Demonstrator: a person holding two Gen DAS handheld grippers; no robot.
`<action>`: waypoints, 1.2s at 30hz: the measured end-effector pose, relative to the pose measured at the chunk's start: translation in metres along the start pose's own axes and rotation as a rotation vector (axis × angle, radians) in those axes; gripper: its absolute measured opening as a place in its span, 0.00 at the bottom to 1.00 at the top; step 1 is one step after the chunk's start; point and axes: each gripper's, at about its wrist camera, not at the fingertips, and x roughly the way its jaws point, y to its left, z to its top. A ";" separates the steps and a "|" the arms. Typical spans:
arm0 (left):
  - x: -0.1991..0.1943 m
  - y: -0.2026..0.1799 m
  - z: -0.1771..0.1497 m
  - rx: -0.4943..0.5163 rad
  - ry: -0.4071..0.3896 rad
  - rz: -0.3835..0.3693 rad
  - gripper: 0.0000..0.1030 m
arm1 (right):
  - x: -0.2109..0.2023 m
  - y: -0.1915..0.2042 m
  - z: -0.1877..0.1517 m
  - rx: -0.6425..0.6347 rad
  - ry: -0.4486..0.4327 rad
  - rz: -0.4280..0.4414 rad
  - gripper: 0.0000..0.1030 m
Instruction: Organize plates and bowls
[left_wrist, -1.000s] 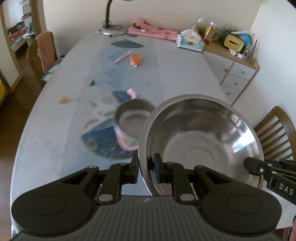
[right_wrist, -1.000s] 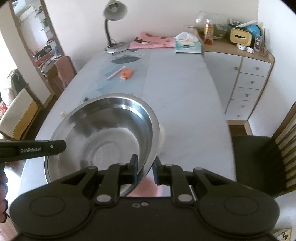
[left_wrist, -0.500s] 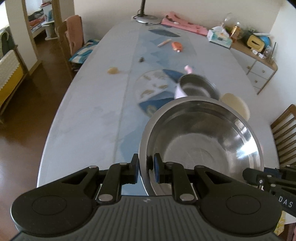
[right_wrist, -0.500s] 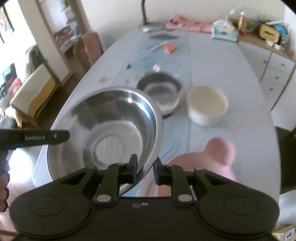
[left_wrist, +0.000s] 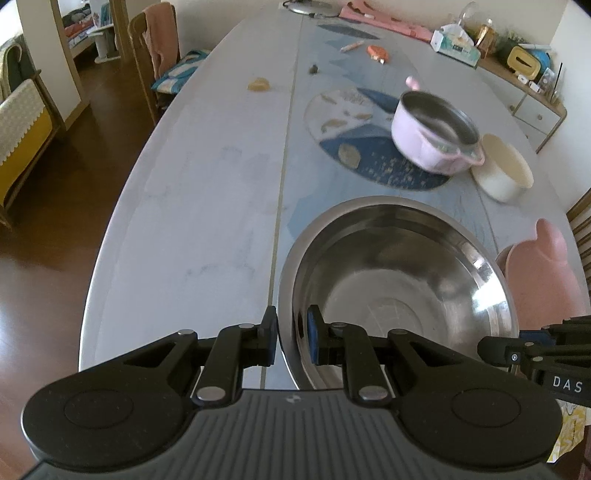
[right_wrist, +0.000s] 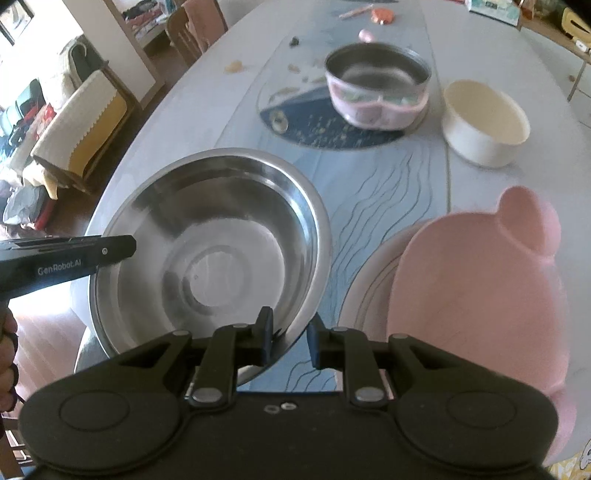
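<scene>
A large steel bowl (left_wrist: 399, 280) (right_wrist: 221, 251) is held by both grippers near the table's front edge. My left gripper (left_wrist: 290, 332) is shut on its left rim. My right gripper (right_wrist: 290, 334) straddles its right rim, with a small gap showing at the outer finger. A pink-sided steel bowl (left_wrist: 432, 134) (right_wrist: 376, 88) sits on a round blue patterned plate (left_wrist: 369, 136) (right_wrist: 317, 122). A cream bowl (left_wrist: 504, 171) (right_wrist: 485, 123) stands to its right. A pink eared plate (right_wrist: 476, 295) (left_wrist: 539, 273) lies on a pale plate (right_wrist: 369, 273) at the front right.
The long grey table (left_wrist: 207, 177) carries small crumbs, an orange item (left_wrist: 377, 52) and a tissue box (left_wrist: 456, 43) at the far end. Chairs (left_wrist: 159, 48) stand along the left side. A sideboard (left_wrist: 535, 99) stands at the right.
Both grippers have carried the steel bowl back toward the table's front edge and lower. The pink-sided bowl, cream bowl and pink plate have come into fuller view beyond it.
</scene>
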 end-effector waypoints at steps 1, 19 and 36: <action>0.002 0.002 -0.003 -0.002 0.004 0.001 0.15 | 0.003 0.001 -0.003 0.001 0.011 0.001 0.19; 0.025 0.009 -0.024 0.012 0.010 0.011 0.15 | 0.024 0.012 -0.014 -0.009 0.049 -0.011 0.20; 0.033 0.014 -0.006 0.000 -0.003 0.006 0.15 | 0.025 0.011 -0.001 0.002 0.013 -0.022 0.26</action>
